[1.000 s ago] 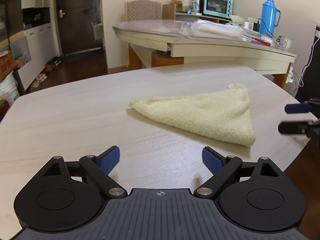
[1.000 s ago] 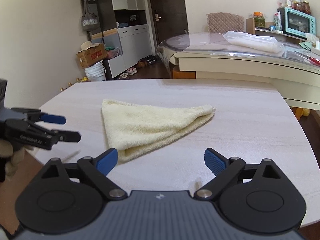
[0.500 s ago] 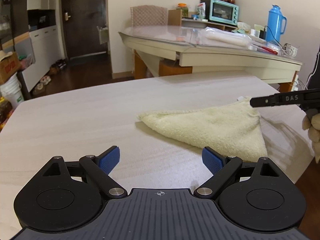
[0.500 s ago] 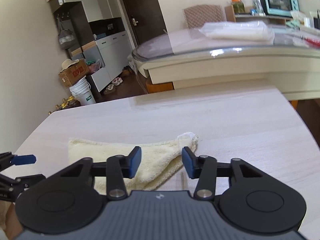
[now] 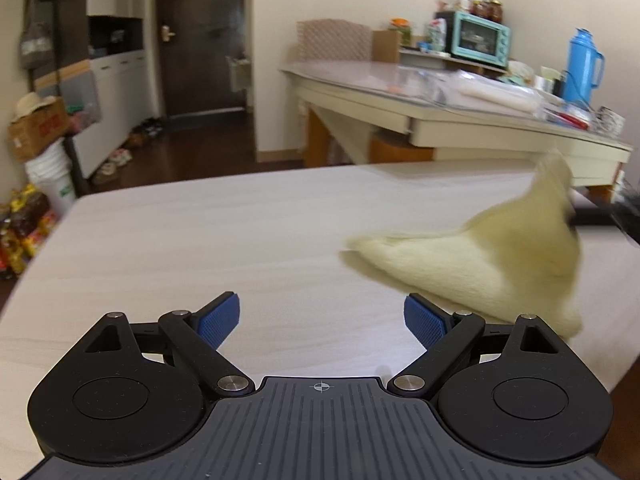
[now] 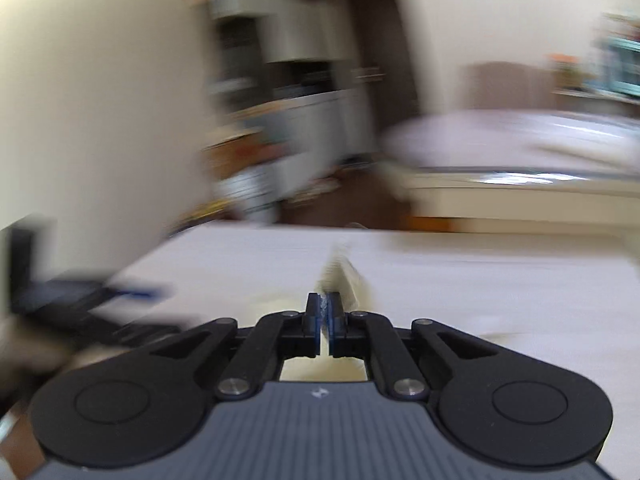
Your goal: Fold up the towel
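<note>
1. Right gripper [image 6: 325, 312] was clamped on a corner of the towel [image 5: 488, 268]; cloth showed pinched between the pads. That view was blurry, so how deep the bite went is probably not judgeable.
2. Towel sat at 3 o'clock on the table [image 5: 224, 240], its far corner pulled up, presumably to carry it over for a fold.
3. Left gripper [image 5: 322, 318] had jaws apart, nothing between them, just beside the towel's near corner, likely ready to pin or grab it.
</note>
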`<control>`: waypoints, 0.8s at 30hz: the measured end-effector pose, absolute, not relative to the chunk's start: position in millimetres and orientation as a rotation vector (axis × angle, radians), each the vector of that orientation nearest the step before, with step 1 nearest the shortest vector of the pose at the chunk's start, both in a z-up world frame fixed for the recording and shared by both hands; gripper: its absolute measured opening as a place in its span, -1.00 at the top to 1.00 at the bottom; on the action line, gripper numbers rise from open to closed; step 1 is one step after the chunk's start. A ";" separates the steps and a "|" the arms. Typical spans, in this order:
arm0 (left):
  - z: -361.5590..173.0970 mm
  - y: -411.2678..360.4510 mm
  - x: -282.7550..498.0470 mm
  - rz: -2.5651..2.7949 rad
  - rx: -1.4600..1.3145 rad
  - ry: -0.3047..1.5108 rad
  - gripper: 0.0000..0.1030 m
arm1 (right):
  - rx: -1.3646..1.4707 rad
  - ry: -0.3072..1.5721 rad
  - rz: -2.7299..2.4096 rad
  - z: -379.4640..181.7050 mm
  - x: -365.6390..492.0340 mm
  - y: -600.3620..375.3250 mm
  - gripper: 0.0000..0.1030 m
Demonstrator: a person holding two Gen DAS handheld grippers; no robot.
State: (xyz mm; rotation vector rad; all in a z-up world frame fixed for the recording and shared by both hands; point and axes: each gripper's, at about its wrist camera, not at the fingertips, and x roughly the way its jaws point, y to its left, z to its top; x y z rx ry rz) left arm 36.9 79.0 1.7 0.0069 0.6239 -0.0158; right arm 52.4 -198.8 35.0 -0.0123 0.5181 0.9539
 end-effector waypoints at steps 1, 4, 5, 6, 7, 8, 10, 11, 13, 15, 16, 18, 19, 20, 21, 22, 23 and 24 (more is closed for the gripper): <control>2.9 85.1 34.9 0.001 0.006 0.620 -0.81 | -0.059 0.523 1.033 32.5 37.7 -184.9 0.92; 6.1 101.9 27.7 0.036 0.003 0.616 -0.81 | -0.186 0.550 1.185 17.2 3.3 -151.7 0.92; 6.7 105.0 26.6 0.037 0.006 0.616 -0.81 | -0.221 0.565 1.214 10.6 -4.4 -143.2 0.92; 7.2 107.9 25.5 0.037 0.011 0.617 -0.81 | -0.236 0.582 1.236 6.2 -7.8 -139.0 0.90; 7.2 109.5 24.8 0.035 0.018 0.618 -0.81 | -0.246 0.599 1.256 2.5 -10.0 -136.1 0.79; 6.9 110.3 25.1 0.031 0.024 0.621 -0.81 | -0.255 0.617 1.276 -1.2 -12.2 -133.3 0.67; 6.1 111.4 26.8 0.016 0.032 0.628 -0.81 | -0.244 0.604 1.252 0.8 -8.1 -136.5 0.40; 5.8 110.9 28.4 0.011 0.037 0.628 -0.81 | -0.239 0.591 1.216 3.8 -2.4 -139.3 0.40; 4.8 108.3 35.2 -0.017 0.042 0.633 -0.81 | -0.229 0.561 1.133 10.8 10.8 -145.4 0.33; 3.9 102.8 43.4 -0.065 0.045 0.637 -0.81 | -0.220 0.531 1.050 17.8 24.1 -151.4 0.30; 3.0 98.0 48.8 -0.097 0.056 0.640 -0.81 | -0.238 0.518 0.996 19.6 35.5 -152.7 0.22; -0.1 87.0 61.2 -0.143 0.091 0.647 -0.79 | -0.273 0.521 0.919 18.7 55.8 -151.4 0.13; -1.7 82.5 66.3 -0.157 0.107 0.650 -0.76 | -0.283 0.526 0.896 17.6 63.8 -150.5 0.13; -3.8 78.5 72.3 -0.175 0.124 0.656 -0.74 | -0.291 0.533 0.878 16.4 71.2 -149.6 0.13; -6.6 74.1 80.4 -0.194 0.146 0.664 -0.63 | -0.293 0.536 0.870 16.0 74.9 -148.9 0.13; -9.3 71.4 86.8 -0.205 0.163 0.674 -0.47 | -0.295 0.537 0.862 15.0 78.7 -148.5 0.13; -11.9 68.7 93.3 -0.216 0.180 0.684 -0.43 | -0.298 0.539 0.853 13.6 82.8 -148.4 0.13; -14.4 66.6 99.2 -0.222 0.196 0.690 -0.42 | -0.301 0.540 0.843 12.3 86.9 -148.2 0.13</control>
